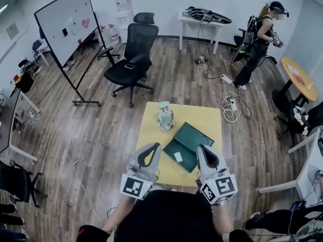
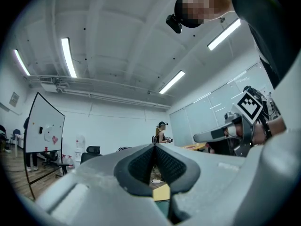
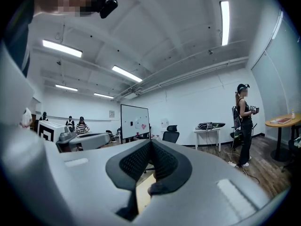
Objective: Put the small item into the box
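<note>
Holding: I have the left hand-held gripper [image 1: 154, 146] and the right hand-held gripper [image 1: 202, 148] side by side above the desk's near edge, both pointing roughly level out into the room.
Left jaws: clenched tip to tip with nothing between them; its own view shows only a strip of the yellow top below.
Right jaws: also pressed together and empty.
Why so, my guess: with neither tool carrying anything and both clear of the desk, this reads as a parked pose, either before a reach or after a drop.
Box: the green box [image 1: 189, 137] lies open on the right half of the desk [image 1: 151, 135], its near corner close to the near edge, just ahead of the right tool.
Small item: a small white piece [image 1: 177, 157] rests on the green surface at the box's near left part; I take it for the task's thing already inside, though it is too small to be sure.
Toy: a pale toy figure [image 1: 165, 116] stands upright near the middle, toward the far edge, just beside the box's left corner; it may be the piece to move instead.
Surface: a square yellow top, otherwise bare.
Room: wood-plank floor, a black office chair [image 1: 132, 54] and a wheeled whiteboard [image 1: 65, 21] beyond the far edge, cables [image 1: 229, 102] on the floor, and a person [image 1: 257, 39] standing at the far right.
</note>
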A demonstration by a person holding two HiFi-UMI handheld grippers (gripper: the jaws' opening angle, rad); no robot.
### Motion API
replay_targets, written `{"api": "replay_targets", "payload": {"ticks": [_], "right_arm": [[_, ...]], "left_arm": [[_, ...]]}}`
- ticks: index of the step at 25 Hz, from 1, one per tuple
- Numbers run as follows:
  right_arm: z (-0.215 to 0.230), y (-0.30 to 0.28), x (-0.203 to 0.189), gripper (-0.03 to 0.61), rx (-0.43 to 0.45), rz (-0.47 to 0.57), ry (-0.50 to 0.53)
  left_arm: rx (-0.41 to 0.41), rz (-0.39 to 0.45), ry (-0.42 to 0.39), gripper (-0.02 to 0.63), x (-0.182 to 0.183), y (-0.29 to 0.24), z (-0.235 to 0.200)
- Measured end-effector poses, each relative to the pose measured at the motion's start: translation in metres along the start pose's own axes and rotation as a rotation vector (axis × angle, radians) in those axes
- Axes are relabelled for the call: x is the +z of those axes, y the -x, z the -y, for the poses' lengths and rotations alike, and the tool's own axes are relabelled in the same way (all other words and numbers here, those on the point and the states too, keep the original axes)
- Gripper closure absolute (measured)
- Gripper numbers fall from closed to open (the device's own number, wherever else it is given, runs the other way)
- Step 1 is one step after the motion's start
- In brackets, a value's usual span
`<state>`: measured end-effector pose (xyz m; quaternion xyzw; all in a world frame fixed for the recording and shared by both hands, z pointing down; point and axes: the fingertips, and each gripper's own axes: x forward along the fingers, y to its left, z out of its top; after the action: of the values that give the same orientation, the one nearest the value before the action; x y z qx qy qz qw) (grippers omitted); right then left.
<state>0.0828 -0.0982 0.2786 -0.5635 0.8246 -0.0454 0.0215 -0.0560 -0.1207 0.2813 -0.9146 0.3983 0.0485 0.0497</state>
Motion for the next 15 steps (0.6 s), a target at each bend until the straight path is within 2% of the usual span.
{"api": "replay_targets", "payload": {"ticks": [15], "right_arm": [[0.008,0.008,-0.001,0.577,-0.026,0.011,-0.009]], "left_arm": [[-0.043,0.005,0.000,0.612,0.001,-0.008,0.020]]}}
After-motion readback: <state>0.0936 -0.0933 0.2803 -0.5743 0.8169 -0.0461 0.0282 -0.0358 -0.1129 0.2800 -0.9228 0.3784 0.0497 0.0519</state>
